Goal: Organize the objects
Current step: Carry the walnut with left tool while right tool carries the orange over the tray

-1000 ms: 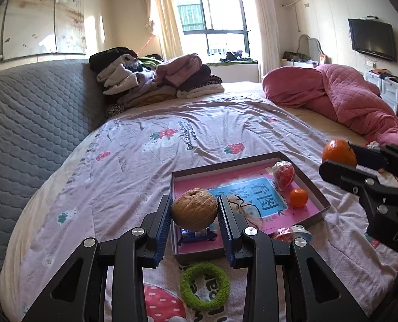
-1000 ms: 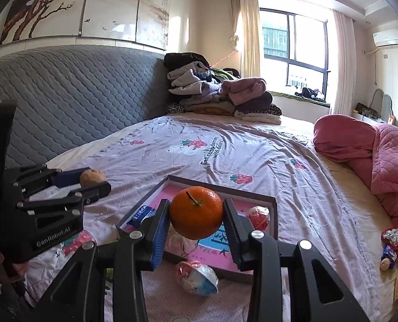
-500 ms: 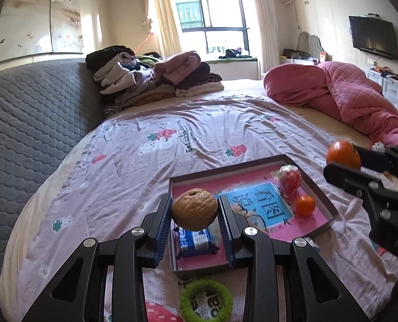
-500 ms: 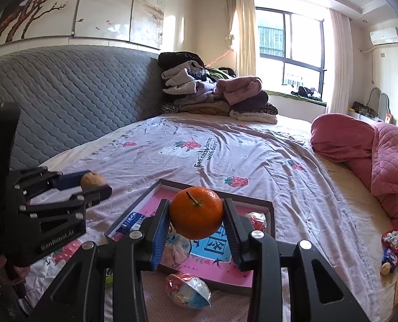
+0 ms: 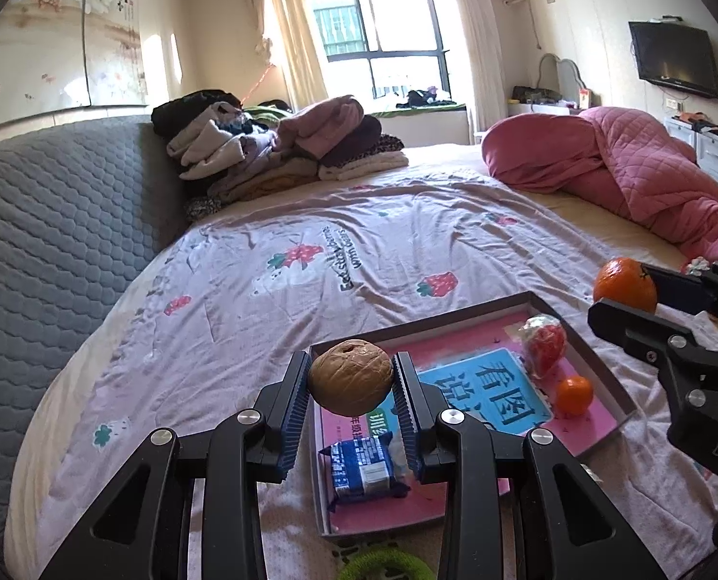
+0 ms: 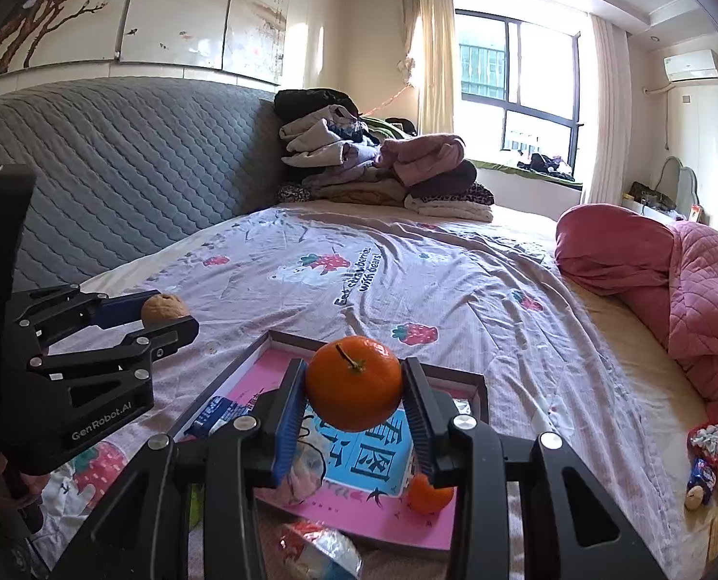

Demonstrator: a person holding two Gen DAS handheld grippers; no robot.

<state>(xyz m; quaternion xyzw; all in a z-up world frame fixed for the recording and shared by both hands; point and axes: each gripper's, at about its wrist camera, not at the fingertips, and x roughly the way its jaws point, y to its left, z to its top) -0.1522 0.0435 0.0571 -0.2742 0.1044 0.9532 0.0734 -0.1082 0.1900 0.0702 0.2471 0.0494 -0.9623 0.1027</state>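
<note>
My left gripper point(image 5: 350, 386) is shut on a brown walnut point(image 5: 350, 376) and holds it above the near left corner of a pink-lined tray point(image 5: 615, 386) on the bed. My right gripper point(image 6: 354, 394) is shut on an orange point(image 6: 354, 389) above the same tray point(image 6: 460, 379). In the tray lie a blue snack packet point(image 5: 364, 468), a red wrapped sweet point(image 5: 545, 344), a small orange point(image 5: 574, 394) and a blue printed card point(image 5: 499, 394). The right gripper with its orange point(image 5: 624, 285) shows at the right of the left wrist view; the left gripper with the walnut point(image 6: 164, 308) shows at the left of the right wrist view.
A green ring point(image 5: 383, 565) and a wrapped sweet point(image 6: 320, 551) lie on the sheet in front of the tray. A pile of clothes point(image 5: 271, 145) sits at the far end. A pink quilt point(image 5: 624, 169) lies at the right, small snacks point(image 6: 704, 464) beside it. A grey headboard point(image 5: 44, 241) runs along the left.
Both grippers have risen and drawn back a little, each still holding its object. The tray now sits lower and fuller in both views.
</note>
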